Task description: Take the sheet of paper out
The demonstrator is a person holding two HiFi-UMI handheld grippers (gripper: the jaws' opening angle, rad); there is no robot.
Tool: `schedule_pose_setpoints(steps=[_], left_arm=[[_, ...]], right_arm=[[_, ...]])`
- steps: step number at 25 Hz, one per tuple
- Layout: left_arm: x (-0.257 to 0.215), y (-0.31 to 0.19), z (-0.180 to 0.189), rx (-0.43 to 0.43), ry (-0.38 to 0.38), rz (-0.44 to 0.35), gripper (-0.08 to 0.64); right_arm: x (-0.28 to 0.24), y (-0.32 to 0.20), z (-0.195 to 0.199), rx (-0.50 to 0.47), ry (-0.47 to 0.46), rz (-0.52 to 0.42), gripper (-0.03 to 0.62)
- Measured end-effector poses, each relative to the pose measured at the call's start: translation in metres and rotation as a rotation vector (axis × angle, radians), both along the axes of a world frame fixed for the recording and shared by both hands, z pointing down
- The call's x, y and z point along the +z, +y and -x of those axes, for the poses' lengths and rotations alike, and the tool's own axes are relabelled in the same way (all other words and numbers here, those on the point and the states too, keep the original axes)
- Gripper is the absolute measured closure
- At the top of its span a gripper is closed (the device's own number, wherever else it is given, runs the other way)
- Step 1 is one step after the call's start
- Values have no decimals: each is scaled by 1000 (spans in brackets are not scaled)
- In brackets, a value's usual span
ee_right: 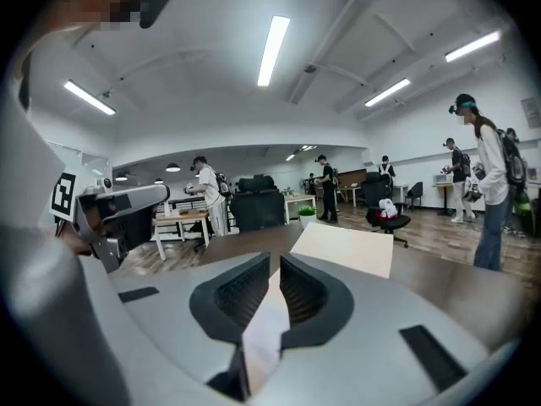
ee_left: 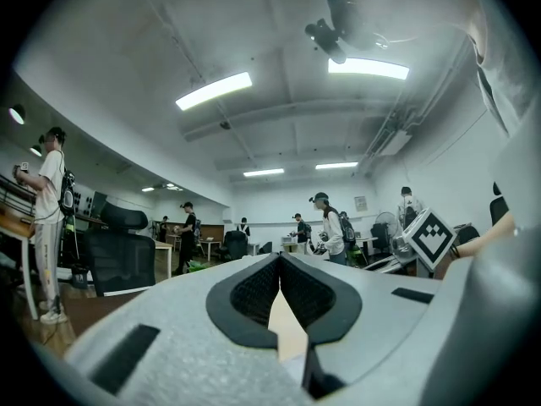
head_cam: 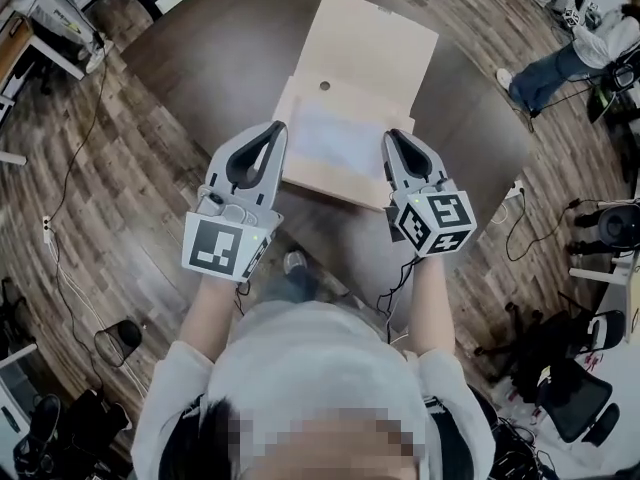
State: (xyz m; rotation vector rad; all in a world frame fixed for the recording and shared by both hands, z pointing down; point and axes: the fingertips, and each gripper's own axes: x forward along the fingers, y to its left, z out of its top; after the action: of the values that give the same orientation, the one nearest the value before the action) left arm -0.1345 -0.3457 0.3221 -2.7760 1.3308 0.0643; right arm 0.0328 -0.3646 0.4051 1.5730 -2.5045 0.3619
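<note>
— What's on the counter (head_cam: 190,58)?
— A tan folder (head_cam: 365,43) with its flap open, toward the near edge. The pale sheet of paper (head_cam: 335,140) lies on the folder's near half.
— And the jaws?
— The left gripper (head_cam: 274,130) is closed on the folder's near-left edge. The right gripper (head_cam: 396,136) is closed on the paper's right side.

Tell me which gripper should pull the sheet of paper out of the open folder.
Right, probably. The right gripper is shut with the pale sheet of paper showing at its jaws; the left gripper, also shut, shows only tan folder there.
</note>
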Motion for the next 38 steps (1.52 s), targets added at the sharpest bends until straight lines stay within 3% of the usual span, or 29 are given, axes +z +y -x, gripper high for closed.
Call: schedule_pose_setpoints(steps=[9, 11, 16, 23, 33, 38], left_arm=[[20, -8, 14, 23, 14, 45, 551], [22, -9, 15, 22, 30, 59, 551], [30, -12, 26, 13, 36, 74, 551], [44, -18, 40, -1, 25, 100, 551], [55, -28, 53, -27, 5, 122, 551], [65, -33, 65, -41, -9, 132, 551]], right_arm=[[58, -53, 21, -123, 140, 147, 565], [73, -62, 24, -163, 163, 192, 517], [121, -75, 34, -286, 251, 318, 471], [171, -91, 40, -360, 401, 422, 421], [216, -105, 45, -468, 514, 535, 390], [237, -108, 44, -538, 535, 641, 388]])
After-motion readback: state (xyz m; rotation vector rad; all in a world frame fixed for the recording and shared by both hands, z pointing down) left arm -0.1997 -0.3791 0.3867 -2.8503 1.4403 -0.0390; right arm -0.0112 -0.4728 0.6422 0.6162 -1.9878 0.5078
